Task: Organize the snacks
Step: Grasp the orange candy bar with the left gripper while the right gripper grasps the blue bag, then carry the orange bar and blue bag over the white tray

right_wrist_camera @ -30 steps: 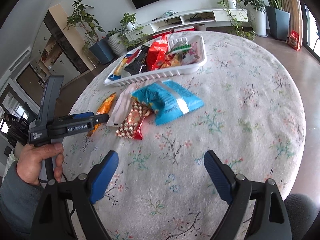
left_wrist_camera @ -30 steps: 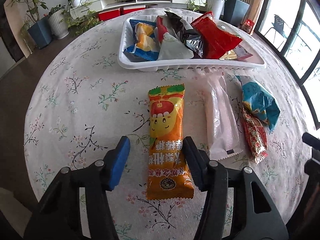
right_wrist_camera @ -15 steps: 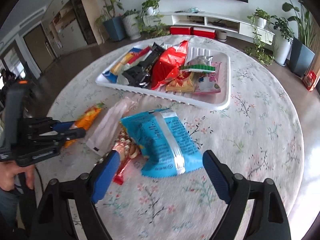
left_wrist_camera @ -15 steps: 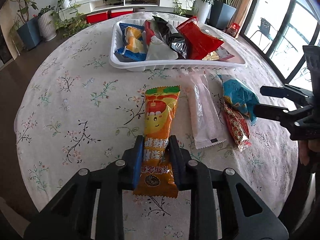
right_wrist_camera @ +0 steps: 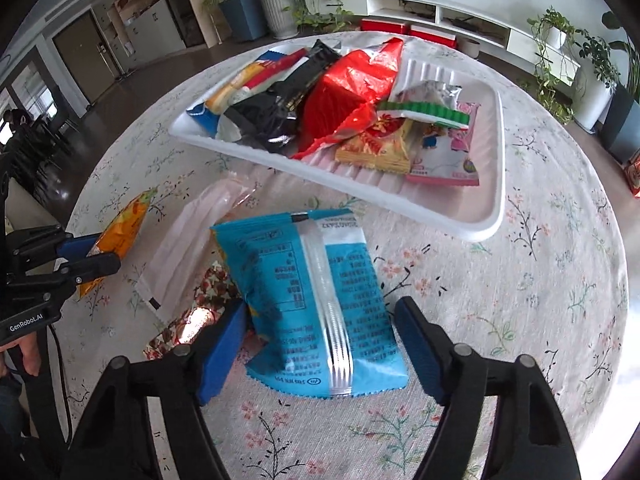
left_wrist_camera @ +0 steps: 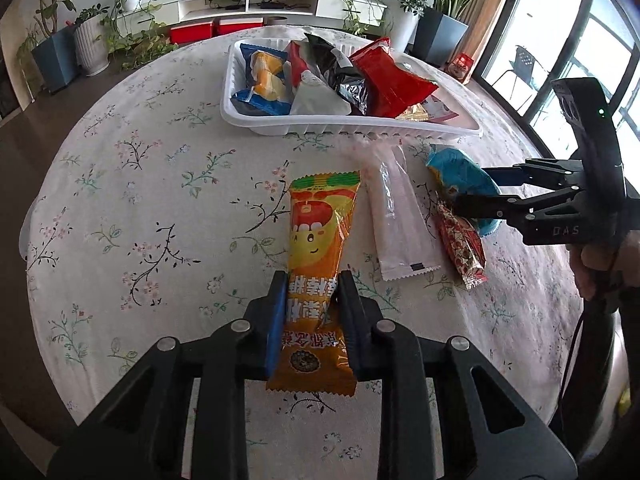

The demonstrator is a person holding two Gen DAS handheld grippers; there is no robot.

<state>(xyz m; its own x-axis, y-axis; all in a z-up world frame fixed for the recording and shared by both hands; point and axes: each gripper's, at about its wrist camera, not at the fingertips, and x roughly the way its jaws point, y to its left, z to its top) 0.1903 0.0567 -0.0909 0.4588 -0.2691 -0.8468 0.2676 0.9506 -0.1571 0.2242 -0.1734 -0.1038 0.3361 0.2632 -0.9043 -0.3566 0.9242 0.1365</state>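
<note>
Since a second ago, in the left wrist view, the left gripper point(left_wrist_camera: 312, 308) has gone from standing wide on either side of the orange snack bar point(left_wrist_camera: 318, 264) to being clamped on its near end; the wrapper is pinched and creased between the blue pads, and the bar's far end lies on the flowered tablecloth point(left_wrist_camera: 132, 184); that grip was made half a second ago and has held. I judge this snack ready to be lifted to the white tray point(left_wrist_camera: 344, 126) at the far side, which already holds a pile of packets. To the right lie a clear sachet point(left_wrist_camera: 400, 220), a red patterned packet point(left_wrist_camera: 460, 248) and a blue bag point(left_wrist_camera: 460, 176); the right gripper point(left_wrist_camera: 476, 188) has come in from the right edge and now reaches over that blue bag.

From the right wrist view, the right gripper point(right_wrist_camera: 320, 340) was over bare cloth a second ago and now straddles the near end of the blue bag point(right_wrist_camera: 304, 292); its jaws have just been closing with the bag between them; the left pad is about at the bag's edge, the right pad is apart from it, so no grip is made yet. The white tray point(right_wrist_camera: 496, 184) lies beyond; the orange snack bar point(right_wrist_camera: 120, 228) sits at far left, held in the left gripper point(right_wrist_camera: 100, 252).
</note>
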